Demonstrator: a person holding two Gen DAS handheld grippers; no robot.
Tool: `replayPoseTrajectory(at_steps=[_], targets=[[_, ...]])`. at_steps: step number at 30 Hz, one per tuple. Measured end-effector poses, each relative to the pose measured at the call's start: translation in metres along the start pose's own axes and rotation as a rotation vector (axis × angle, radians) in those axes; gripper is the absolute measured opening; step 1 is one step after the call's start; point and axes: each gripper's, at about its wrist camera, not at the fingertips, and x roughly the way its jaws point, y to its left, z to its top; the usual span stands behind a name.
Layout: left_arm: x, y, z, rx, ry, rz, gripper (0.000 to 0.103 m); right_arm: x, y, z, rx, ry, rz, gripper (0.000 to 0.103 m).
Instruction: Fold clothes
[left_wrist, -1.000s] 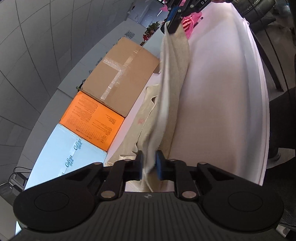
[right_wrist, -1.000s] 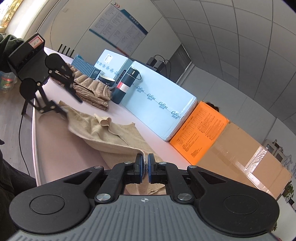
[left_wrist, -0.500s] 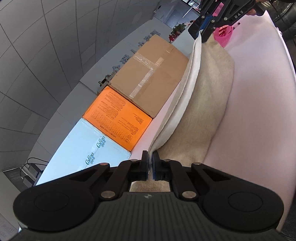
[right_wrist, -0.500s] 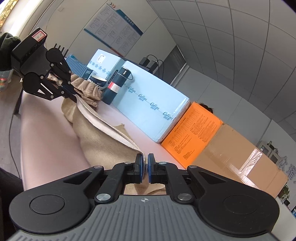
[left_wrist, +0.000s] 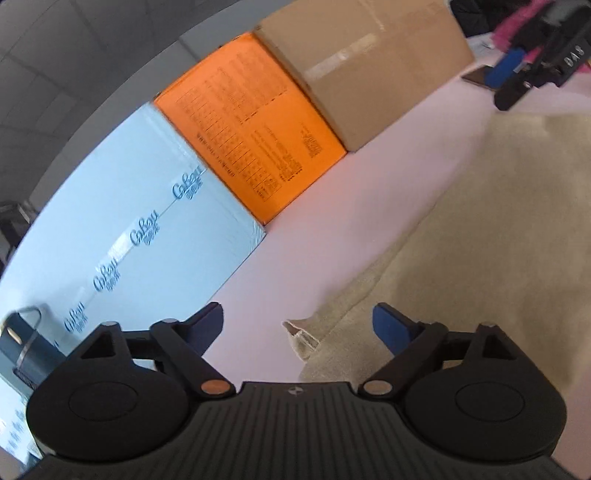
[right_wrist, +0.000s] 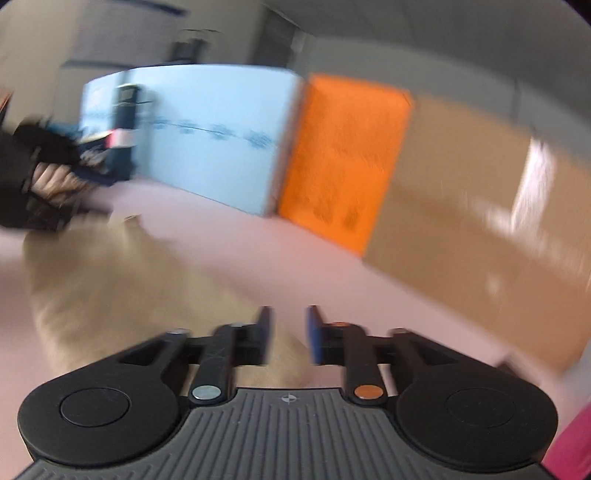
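Pale pink table (left_wrist: 332, 206), backed along its far edge by three boxes: blue box (left_wrist: 122, 240), orange box (left_wrist: 255, 133), brown box (left_wrist: 369, 70). Dark flask (right_wrist: 123, 110) noted before the blue box in the right wrist view, much blurred.

Beige garment (left_wrist: 480, 240) found lying flat on the table, spread wide, one long edge running diagonally and a small cuff-like end (left_wrist: 301, 334) turned out just ahead of the left tongs (left_wrist: 297, 325). Seen again from the other end as a beige sheet (right_wrist: 110, 280) below the right tongs (right_wrist: 288, 332).

Left tongs wide apart, holding nothing, poised just over the garment's near end. Right tongs also apart, narrower gap, nothing between the fingers, above the opposite end. Each pair visible in the other's view, blurred: right tongs at far upper right, left tongs at far left.

A second, brownish bundle (right_wrist: 55, 181) glimpsed beside the left tongs in the right view; too smeared to say whether folded.

Assessment: garment laid on the table with both ends free of grip. Layer count not determinable: doubled edge near the cuff suggests at least one layer over another, unconfirmed. Scene consistent either with cloth spread for folding or with a fold just laid down. Compact finished bundle not in evidence for this piece; further folds judged outstanding.
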Motion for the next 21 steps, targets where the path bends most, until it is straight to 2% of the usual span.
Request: replayPoseTrajectory(at_steps=[2, 3, 5, 7, 8, 10, 12, 15, 21], targets=[[0.009, 0.008, -0.004, -0.111, 0.014, -0.006, 0.088, 0.009, -0.021, -0.009, 0.166, -0.030, 0.030, 0.062], [0.013, 0.009, -0.008, -0.157, 0.018, -0.007, 0.088, 0.009, -0.024, -0.010, 0.190, -0.042, 0.038, 0.071], [0.023, 0.012, -0.017, -0.245, 0.021, -0.008, 0.088, 0.007, -0.026, -0.011, 0.206, -0.062, 0.051, 0.078], [0.027, 0.016, -0.023, -0.285, 0.039, 0.004, 0.091, 0.004, -0.029, -0.012, 0.221, -0.083, 0.065, 0.089], [0.027, 0.019, -0.023, -0.295, 0.033, 0.018, 0.092, 0.003, -0.030, -0.012, 0.228, -0.093, 0.072, 0.103], [0.029, 0.022, -0.025, -0.308, 0.023, 0.022, 0.103, 0.001, -0.032, -0.013, 0.243, -0.113, 0.085, 0.103], [0.041, 0.024, -0.024, -0.305, 0.071, 0.018, 0.103, -0.002, -0.034, -0.014, 0.259, -0.134, 0.098, 0.103], [0.043, 0.025, -0.025, -0.310, 0.072, 0.036, 0.103, -0.005, -0.037, -0.015, 0.281, -0.165, 0.119, 0.103], [0.043, 0.023, -0.026, -0.297, 0.089, 0.101, 0.103, -0.001, -0.038, -0.016, 0.294, -0.145, 0.122, 0.103]])
